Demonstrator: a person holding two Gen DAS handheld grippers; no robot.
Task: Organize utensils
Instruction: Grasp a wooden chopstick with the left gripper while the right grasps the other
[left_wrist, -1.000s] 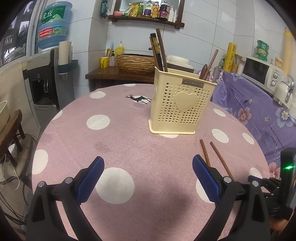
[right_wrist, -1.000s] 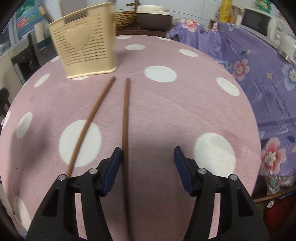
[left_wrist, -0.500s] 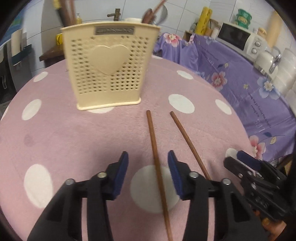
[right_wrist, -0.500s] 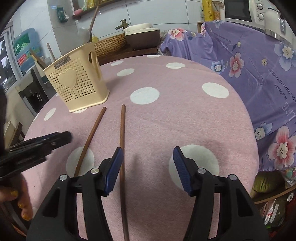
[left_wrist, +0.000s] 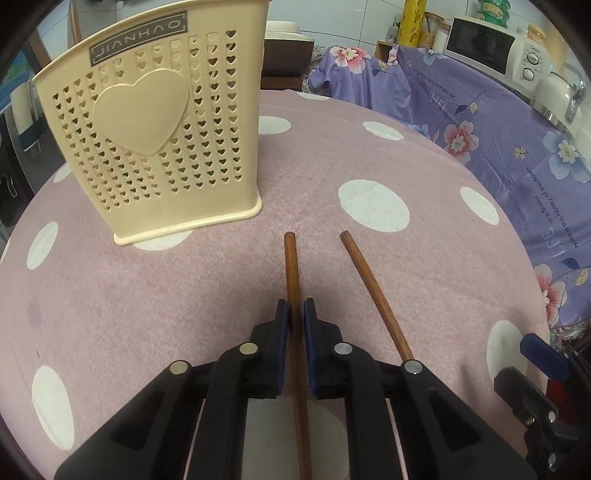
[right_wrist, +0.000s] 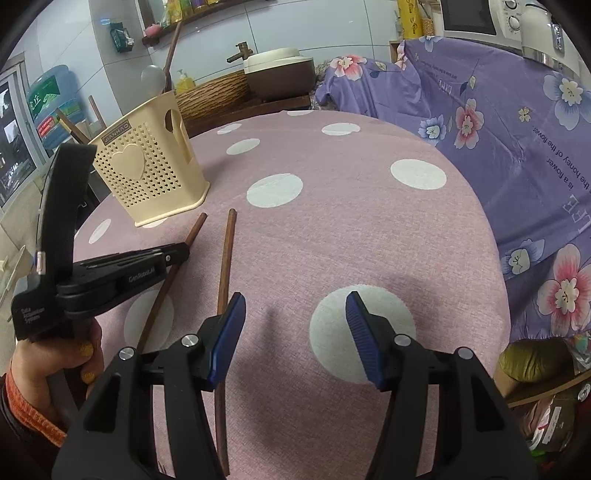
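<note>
On pink dotted table (left_wrist: 424, 177), L tongs (left_wrist: 296, 314) clamped on chopstick (left_wrist: 291, 266), R tongs (right_wrist: 295, 328) apart, cream holder (left_wrist: 155, 147) just beyond.

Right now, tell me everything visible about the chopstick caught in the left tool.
The chopstick is a slim, round, dark brown stick that looks like wood. It lies flat on the pink polka-dot tablecloth, its blunt end pointing toward the cream holder without touching it. The left tool is shut on it partway along, blue pads on both sides. A second chopstick lies apart to its right, angling away.
</note>
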